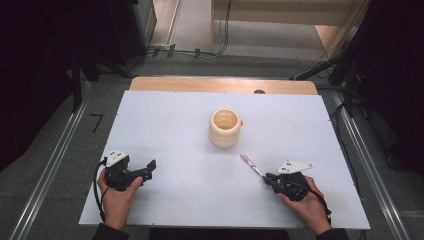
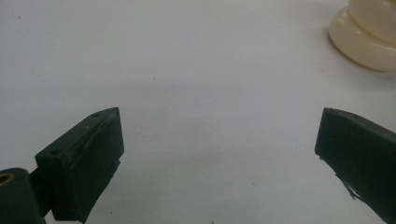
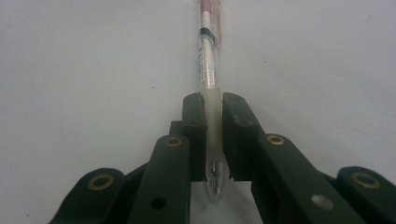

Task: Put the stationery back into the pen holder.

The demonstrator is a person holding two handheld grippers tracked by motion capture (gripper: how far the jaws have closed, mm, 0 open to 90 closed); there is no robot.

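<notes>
A clear pen (image 1: pixel 251 166) with a red cap lies on the white table (image 1: pixel 175 130) right of centre. My right gripper (image 1: pixel 267 177) is shut on the pen (image 3: pixel 208 65) near its tip end; the right gripper (image 3: pixel 213 105) pads press its grip section from both sides and the barrel runs away from the jaws. A cream ribbed cup (image 1: pixel 225 128) stands upright at mid-table. My left gripper (image 1: pixel 151 167) rests near the front left with its jaws wide apart and nothing between them. In the left gripper view the left gripper (image 2: pixel 219 130) faces bare table and the cup's base (image 2: pixel 369 37) sits at the top right.
The table's wooden far edge (image 1: pixel 222 85) runs behind the white sheet. Metal rails (image 1: pixel 55 165) flank the table on both sides, and cables (image 1: pixel 190 51) lie on the floor beyond.
</notes>
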